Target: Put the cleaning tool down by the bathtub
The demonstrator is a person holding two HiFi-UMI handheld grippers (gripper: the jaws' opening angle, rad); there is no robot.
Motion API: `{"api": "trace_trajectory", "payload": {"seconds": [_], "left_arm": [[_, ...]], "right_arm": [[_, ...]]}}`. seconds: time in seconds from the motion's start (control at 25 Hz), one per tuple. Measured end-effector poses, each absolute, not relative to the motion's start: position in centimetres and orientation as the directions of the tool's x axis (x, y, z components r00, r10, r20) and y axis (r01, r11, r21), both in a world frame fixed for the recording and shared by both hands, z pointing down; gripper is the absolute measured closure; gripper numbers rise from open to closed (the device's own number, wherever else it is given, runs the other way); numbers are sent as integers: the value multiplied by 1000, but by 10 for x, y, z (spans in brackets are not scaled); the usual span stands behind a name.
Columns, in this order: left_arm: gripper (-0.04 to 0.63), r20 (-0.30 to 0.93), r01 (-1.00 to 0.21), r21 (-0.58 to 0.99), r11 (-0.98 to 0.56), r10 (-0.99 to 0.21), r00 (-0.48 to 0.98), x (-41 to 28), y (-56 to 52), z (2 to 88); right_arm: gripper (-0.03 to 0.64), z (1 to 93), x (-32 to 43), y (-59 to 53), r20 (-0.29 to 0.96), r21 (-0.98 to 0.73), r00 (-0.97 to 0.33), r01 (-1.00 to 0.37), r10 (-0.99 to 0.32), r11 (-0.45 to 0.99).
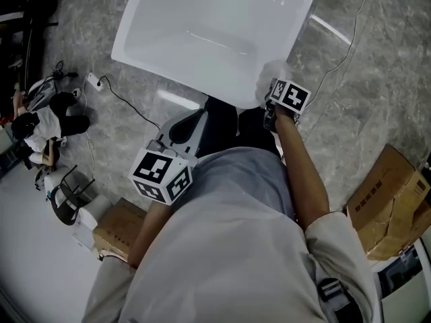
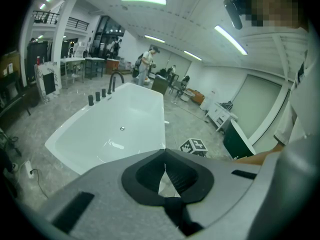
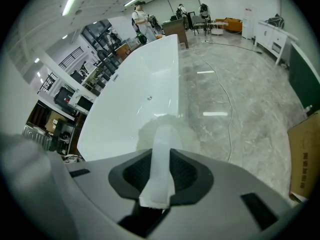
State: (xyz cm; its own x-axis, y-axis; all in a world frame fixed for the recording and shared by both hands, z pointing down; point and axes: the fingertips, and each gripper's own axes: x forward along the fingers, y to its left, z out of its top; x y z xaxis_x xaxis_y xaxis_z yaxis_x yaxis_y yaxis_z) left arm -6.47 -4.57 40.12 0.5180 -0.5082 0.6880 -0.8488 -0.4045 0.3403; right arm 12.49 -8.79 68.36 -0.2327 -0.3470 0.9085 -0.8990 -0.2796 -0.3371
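Pointing straight forward from the right claw (image 3: 161,156), which grips its handle, the cleaning tool (image 3: 159,171) hangs over the bathtub (image 3: 135,99) rim, with the floor (image 3: 235,109) to its right. The left claw (image 2: 164,153) is closed and empty.

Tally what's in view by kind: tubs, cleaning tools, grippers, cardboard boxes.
bathtub: 1
cleaning tool: 1
left gripper, right gripper: 2
boxes: 2
total: 6
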Motion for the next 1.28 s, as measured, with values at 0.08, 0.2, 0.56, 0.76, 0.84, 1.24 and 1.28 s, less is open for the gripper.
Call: {"api": "trace_trajectory", "payload": {"seconds": [0.08, 0.2, 0.56, 0.76, 0.84, 1.24, 1.28], "left_arm": [[591, 686, -847, 347, -403, -507, 522, -66, -46, 401], [591, 682, -846, 355, -399, -508, 526, -66, -48, 400], [591, 666, -839, 373, -396, -516, 539, -68, -50, 398], [591, 661, -837, 382, -392, -516, 544, -70, -49, 397], [591, 660, -837, 385, -390, -517, 545, -71, -49, 398], [591, 654, -831, 399, -388, -514, 554, -67, -50, 400], [591, 654, -830, 399, -390, -513, 555, -67, -50, 400]], "right_arm": [[531, 683, 124, -89, 908, -339, -233, -897, -347, -283], [531, 684, 122, -90, 909, -339, -236, -898, -343, -281], [523, 682, 113, -93, 898, -372, -274, -891, -344, -262], [500, 679, 109, -90, 898, -376, -281, -889, -338, -260], [491, 679, 109, -89, 899, -376, -281, -888, -335, -264], [482, 676, 110, -83, 899, -380, -286, -886, -332, -266], [480, 675, 110, -83, 898, -382, -288, -885, -333, -266]]}}
